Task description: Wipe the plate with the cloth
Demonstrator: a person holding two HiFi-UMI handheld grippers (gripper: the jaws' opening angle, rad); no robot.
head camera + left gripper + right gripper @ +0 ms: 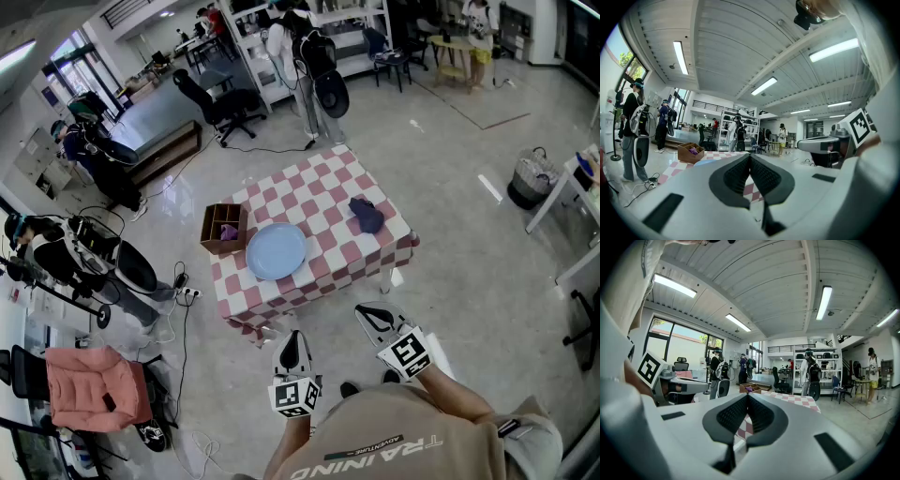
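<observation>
Checkered table [309, 192] holds blue plate [277, 251] at its near left, wooden box [223, 228] just beside it. Left gripper [293, 339] and right gripper [373, 314] hover short of the table, jaws pressed together, empty. Purple cloth [367, 215] lies crumpled right of plate, apart.

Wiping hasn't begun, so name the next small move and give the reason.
Probably bring the right gripper forward to the cloth, opening its jaws on the way. Both it and the left gripper are shut, empty and short of the table; the cloth lies on its right side, apart from the plate.
</observation>
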